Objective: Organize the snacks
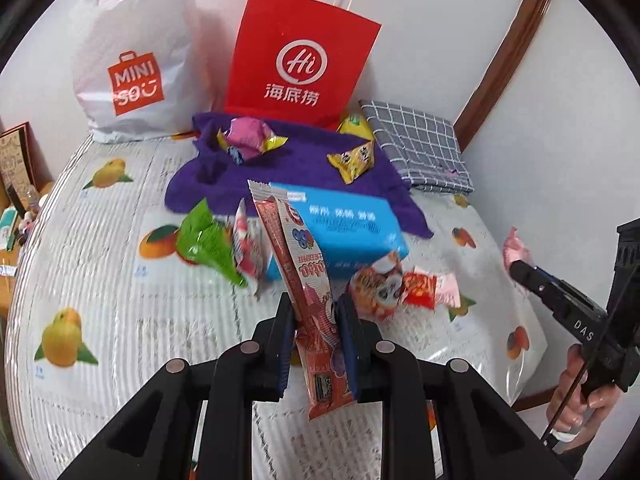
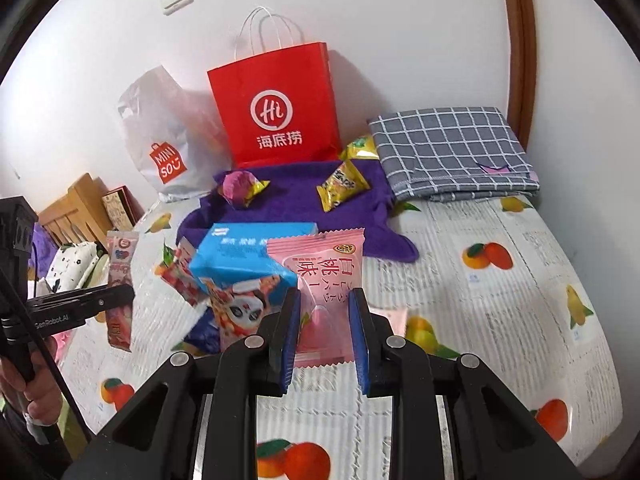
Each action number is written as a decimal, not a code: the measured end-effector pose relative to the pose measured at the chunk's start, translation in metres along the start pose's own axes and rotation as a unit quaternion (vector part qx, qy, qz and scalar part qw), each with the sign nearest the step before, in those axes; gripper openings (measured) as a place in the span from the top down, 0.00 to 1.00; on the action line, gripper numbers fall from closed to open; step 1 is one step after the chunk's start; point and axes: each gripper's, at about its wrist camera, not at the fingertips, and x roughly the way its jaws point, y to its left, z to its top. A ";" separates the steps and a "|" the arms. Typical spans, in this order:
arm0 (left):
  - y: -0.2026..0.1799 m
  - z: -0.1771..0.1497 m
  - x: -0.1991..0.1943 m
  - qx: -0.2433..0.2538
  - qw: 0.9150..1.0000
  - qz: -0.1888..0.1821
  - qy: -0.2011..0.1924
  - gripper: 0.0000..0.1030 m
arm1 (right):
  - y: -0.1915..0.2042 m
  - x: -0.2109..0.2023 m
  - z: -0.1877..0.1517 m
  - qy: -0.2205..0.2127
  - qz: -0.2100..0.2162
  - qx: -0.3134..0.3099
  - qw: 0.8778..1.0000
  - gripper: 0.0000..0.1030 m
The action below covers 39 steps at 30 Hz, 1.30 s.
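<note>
The red Haidilao paper bag (image 1: 296,60) stands at the back against the wall, its mouth turned away so its contents cannot be seen; the white Miniso plastic bag (image 1: 132,64) just left of it is opaque as well. In front of the red bag a purple towel (image 1: 288,168) carries a pink-wrapped candy (image 1: 250,142) and a yellow snack packet (image 1: 352,158), with a second yellow-green packet (image 1: 354,124) half hidden at the bag's foot. Further forward from the red bag lies a blue tissue pack (image 1: 340,228), partly covered in the right wrist view by a panda-printed snack pack (image 2: 240,304). The left tool (image 1: 316,336) grips a long red snack stick (image 1: 304,280) upright, its lower end cut off behind the fingers. The right tool (image 2: 324,336) pinches a pink peach-flavour packet (image 2: 320,272), held above the fruit-printed bed cover (image 1: 100,280). A green wrapper (image 1: 208,240) lies blurred left of the tissue pack.
</note>
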 end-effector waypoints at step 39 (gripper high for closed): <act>0.057 0.140 0.062 -0.043 0.999 0.003 -0.021 0.80 | -0.011 0.125 0.153 -0.007 0.032 0.002 0.999 0.76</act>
